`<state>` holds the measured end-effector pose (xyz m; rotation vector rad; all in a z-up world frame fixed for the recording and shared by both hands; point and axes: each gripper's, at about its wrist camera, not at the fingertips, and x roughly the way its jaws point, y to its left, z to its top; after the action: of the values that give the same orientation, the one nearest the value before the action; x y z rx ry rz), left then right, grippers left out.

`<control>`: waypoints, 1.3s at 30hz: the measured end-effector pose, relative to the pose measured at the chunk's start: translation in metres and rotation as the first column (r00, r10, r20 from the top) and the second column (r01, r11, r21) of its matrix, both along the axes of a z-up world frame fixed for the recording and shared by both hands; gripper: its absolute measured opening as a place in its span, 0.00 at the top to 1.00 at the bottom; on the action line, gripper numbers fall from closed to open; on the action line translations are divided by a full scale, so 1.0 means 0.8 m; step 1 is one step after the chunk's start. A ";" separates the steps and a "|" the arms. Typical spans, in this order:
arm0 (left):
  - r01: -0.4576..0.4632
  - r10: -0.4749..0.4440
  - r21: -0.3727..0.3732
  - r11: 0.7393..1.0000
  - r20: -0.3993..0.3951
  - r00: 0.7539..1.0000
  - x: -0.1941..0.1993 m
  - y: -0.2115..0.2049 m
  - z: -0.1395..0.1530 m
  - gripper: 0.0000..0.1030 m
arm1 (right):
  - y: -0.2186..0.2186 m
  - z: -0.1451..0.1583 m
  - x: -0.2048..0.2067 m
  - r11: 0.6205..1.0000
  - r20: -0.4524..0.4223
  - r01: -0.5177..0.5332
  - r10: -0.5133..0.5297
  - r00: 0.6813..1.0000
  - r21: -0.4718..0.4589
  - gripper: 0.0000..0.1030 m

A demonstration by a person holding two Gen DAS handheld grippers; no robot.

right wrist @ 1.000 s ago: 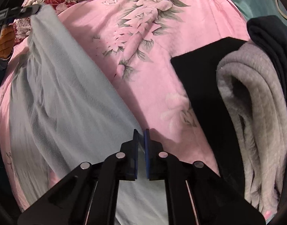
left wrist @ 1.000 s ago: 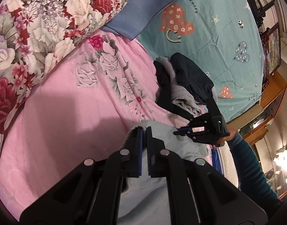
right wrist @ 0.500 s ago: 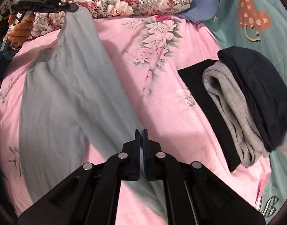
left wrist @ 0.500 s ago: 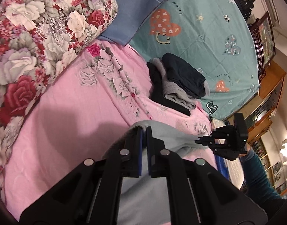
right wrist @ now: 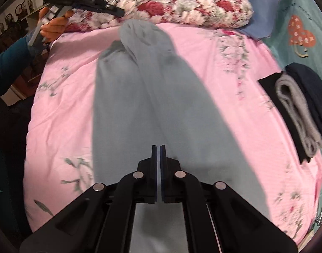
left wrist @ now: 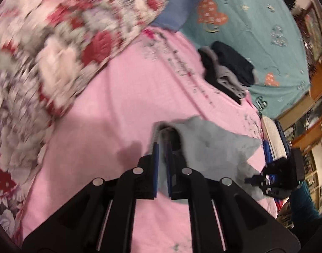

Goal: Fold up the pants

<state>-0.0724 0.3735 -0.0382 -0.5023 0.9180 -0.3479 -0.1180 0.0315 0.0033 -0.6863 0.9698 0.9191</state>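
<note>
Stretching between your two tools, the pale blue pants (right wrist: 152, 97) lie lengthwise down the pink bedspread (right wrist: 62, 97), beside the flowered quilt (right wrist: 171, 2) and well apart from the stack of folded clothes (right wrist: 297, 109). Your left gripper (left wrist: 162, 145) is clenched on one end of the cloth, and your right gripper (right wrist: 158, 147) is pinched tight on the other end. This fabric looks soft, light and limp, so expect it to sag and wrinkle wherever it goes slack. Keep your hold on the hems at both ends and keep mild tension, since a thin edge could slip from narrow pads.
</note>
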 end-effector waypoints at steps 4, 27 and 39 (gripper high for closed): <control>-0.012 0.010 -0.079 0.997 -0.031 0.999 -0.014 0.020 -0.014 0.93 | 0.020 -0.029 -0.026 0.999 -0.057 -0.024 0.022 0.998 -0.023 0.98; -0.234 0.142 -0.307 0.922 -0.292 0.946 -0.004 -0.071 -0.057 0.40 | -0.046 0.004 0.004 0.978 0.027 0.168 -0.172 0.985 0.121 0.58; -0.313 0.276 -0.229 0.922 -0.178 0.944 0.014 -0.057 -0.004 0.84 | -0.091 -0.017 -0.003 0.975 0.047 0.206 -0.211 0.976 0.088 0.59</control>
<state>-0.0615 0.3275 -0.0416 -0.9018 0.9241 -0.1550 -0.1206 -0.0410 -0.0101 -0.5265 0.9295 0.7467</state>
